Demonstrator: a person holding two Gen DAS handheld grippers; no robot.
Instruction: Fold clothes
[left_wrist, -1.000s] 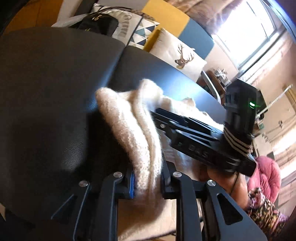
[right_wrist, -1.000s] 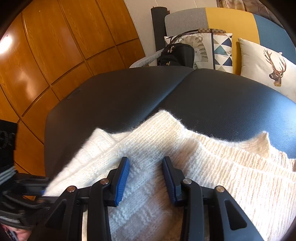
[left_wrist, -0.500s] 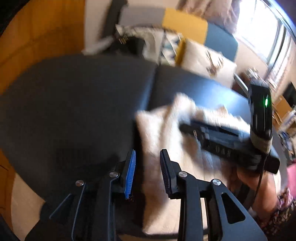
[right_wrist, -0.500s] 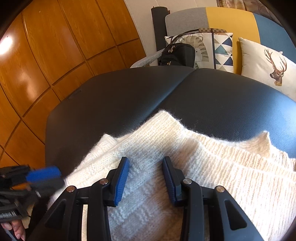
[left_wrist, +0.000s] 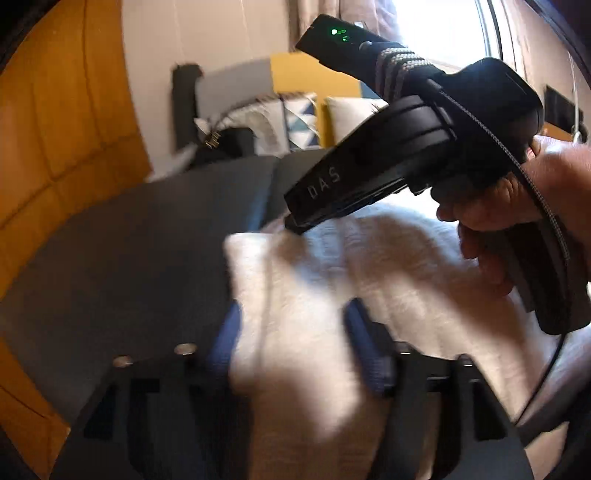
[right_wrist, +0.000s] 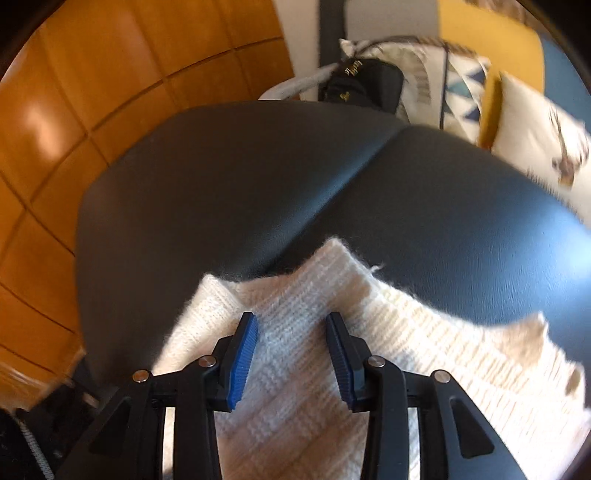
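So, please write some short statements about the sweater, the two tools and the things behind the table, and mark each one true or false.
1. The sweater is cream-white and lies on a dark padded table. True.
2. The left tool is clamped on a fold of the sweater. False: its jaws have just been opening; the knit lies between them, not pinched.
3. The right tool is open above the sweater. True.
4. A red handbag stands behind the table. False: the handbag is black.
5. A cushion with a deer picture lies beyond the table. True.
6. The floor is grey carpet. False: the floor is orange-brown wood.
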